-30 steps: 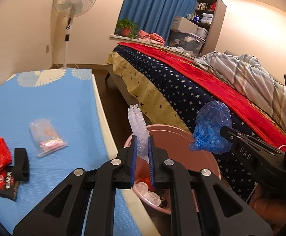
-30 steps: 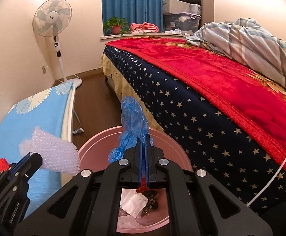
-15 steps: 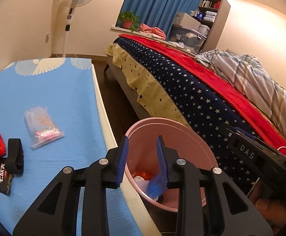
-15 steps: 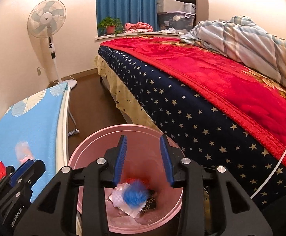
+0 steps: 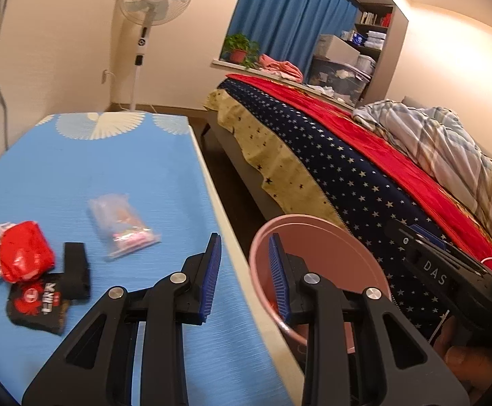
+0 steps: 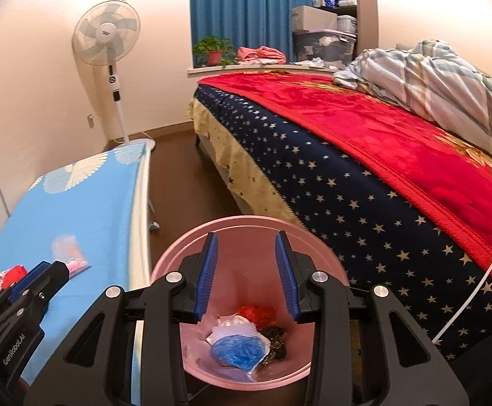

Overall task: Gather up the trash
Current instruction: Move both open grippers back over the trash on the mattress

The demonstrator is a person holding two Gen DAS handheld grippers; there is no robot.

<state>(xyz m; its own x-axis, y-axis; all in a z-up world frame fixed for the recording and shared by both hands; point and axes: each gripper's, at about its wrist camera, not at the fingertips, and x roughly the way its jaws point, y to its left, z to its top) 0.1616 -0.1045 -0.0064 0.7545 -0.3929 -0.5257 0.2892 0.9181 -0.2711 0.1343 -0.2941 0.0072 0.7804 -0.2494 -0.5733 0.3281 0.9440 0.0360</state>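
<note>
Left gripper (image 5: 244, 253) and right gripper (image 6: 246, 257) are being held part-open and empty by the pink bin (image 6: 317, 237); blue bag (image 6: 239, 350) is lying inside.

Pink bin (image 6: 317, 240), blue crumpled bag (image 6: 237, 352) inside, sky-blue fan-print table cover (image 5: 86, 169) — red wrapper (image 5: 25, 255), navy star-patterned bedspread (image 6: 347, 189)

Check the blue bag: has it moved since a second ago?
Yes. It was clamped in the right gripper above the bin; now it lies down inside the bin, blue bag on the other trash, jaws open.
</note>
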